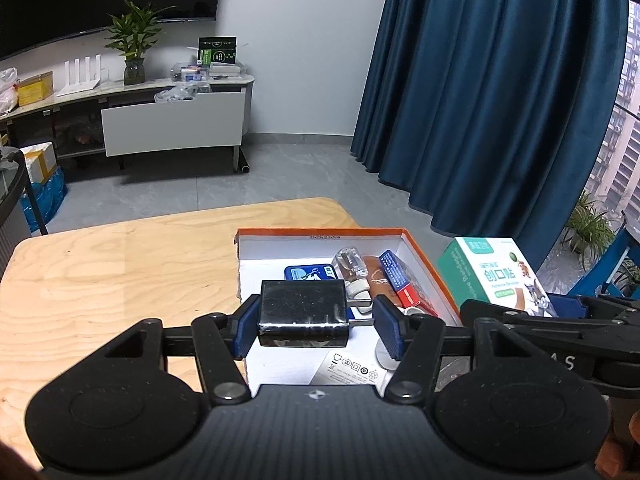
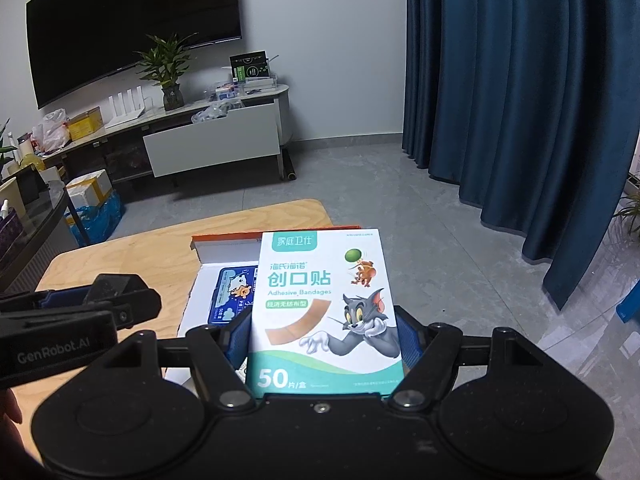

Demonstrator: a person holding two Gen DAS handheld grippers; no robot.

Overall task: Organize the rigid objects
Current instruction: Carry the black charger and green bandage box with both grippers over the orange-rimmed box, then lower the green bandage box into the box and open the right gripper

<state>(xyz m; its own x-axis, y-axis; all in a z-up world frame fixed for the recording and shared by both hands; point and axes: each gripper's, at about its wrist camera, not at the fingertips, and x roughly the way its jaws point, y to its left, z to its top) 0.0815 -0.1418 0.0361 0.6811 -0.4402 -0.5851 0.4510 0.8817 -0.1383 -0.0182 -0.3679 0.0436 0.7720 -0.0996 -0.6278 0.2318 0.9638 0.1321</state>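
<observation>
Both tools are loaded above the orange-rimmed box (image 1: 424, 256) on the table (image 1: 120, 264): left tool (image 1: 316, 326) clamped on a black block (image 1: 302, 312), right tool (image 2: 324, 340) on a bandage carton (image 2: 324, 304), nearer the box's right wall.

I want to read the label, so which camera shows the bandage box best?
The right wrist view: the bandage box, held in the right gripper, faces the camera with its whole front readable. The left wrist view shows it off to the side, angled and partly hidden.

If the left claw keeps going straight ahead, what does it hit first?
Probably the blue tin lying in the orange-edged box, just beyond the black block between its fingers; depth is uncertain.
</observation>
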